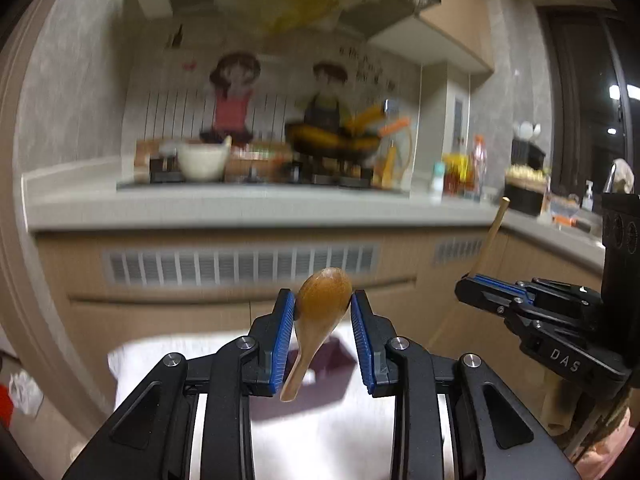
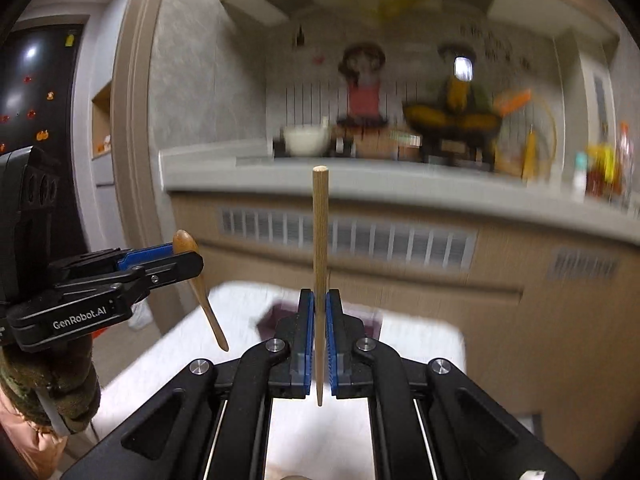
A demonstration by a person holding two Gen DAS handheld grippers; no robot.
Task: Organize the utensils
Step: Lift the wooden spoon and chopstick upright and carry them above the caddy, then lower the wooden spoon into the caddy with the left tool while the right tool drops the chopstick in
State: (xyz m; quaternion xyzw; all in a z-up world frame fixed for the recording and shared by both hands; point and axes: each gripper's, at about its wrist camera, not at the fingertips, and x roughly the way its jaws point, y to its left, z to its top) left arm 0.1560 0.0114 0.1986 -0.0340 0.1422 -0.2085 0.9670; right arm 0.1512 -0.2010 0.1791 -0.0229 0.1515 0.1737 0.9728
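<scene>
We hold one wooden utensil in each gripper, raised above a white table in a kitchen.

On the left, our left gripper (image 1: 323, 304) clamps the bowl of a wooden spoon (image 1: 316, 316), handle hanging down toward the white table (image 1: 160, 360), likely lifted clear to carry it. To the right, our right gripper (image 2: 320, 308) is clenched on a chopstick (image 2: 320, 240) standing upright above the table, probably pinched near its thin end to keep it steady. Beyond the table runs the kitchen counter (image 1: 256, 204).
</scene>
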